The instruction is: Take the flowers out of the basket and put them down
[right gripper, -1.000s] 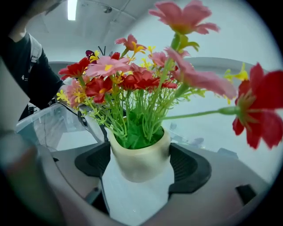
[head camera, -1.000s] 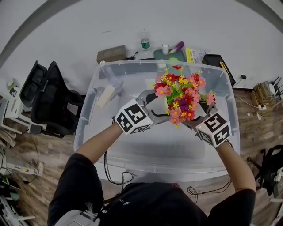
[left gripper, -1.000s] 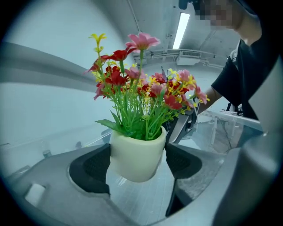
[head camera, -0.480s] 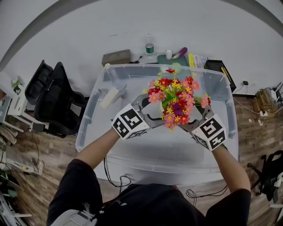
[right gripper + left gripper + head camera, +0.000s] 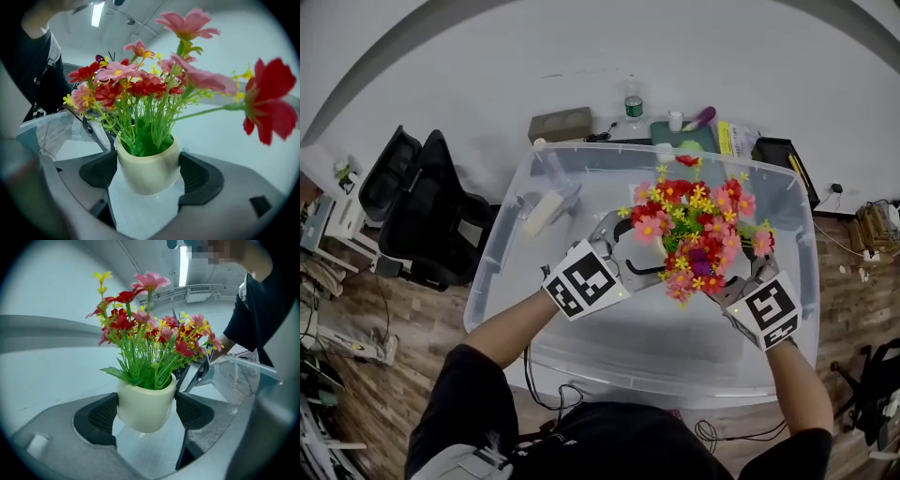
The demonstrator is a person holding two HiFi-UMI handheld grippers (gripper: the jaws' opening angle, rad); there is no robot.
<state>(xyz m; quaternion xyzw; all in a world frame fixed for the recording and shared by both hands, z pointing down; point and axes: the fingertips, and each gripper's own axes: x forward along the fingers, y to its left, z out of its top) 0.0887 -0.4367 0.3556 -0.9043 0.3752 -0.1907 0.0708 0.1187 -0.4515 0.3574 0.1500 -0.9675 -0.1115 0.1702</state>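
A cream pot (image 5: 145, 406) of red, pink and yellow artificial flowers (image 5: 694, 234) hangs over the clear plastic bin (image 5: 502, 244), which serves as the basket. Both grippers hold it from opposite sides. In the left gripper view, my left gripper (image 5: 146, 411) is shut on the pot, a pad pressed to each side. The right gripper view shows my right gripper (image 5: 149, 174) clamped on the same pot (image 5: 149, 168). From the head view the left gripper (image 5: 628, 262) comes in from the left and the right gripper (image 5: 727, 281) from the right; blooms hide the pot.
A whitish object (image 5: 542, 211) lies inside the bin at its far left. A black chair (image 5: 422, 206) stands left of the bin. Beyond the far rim are a brown box (image 5: 561, 124), a bottle (image 5: 633, 98) and small items. Cables trail under the near rim.
Both grippers keep their hold on the pot. The flowers now look slightly larger and nearer to me in the head view, and the whole view has shifted a little.
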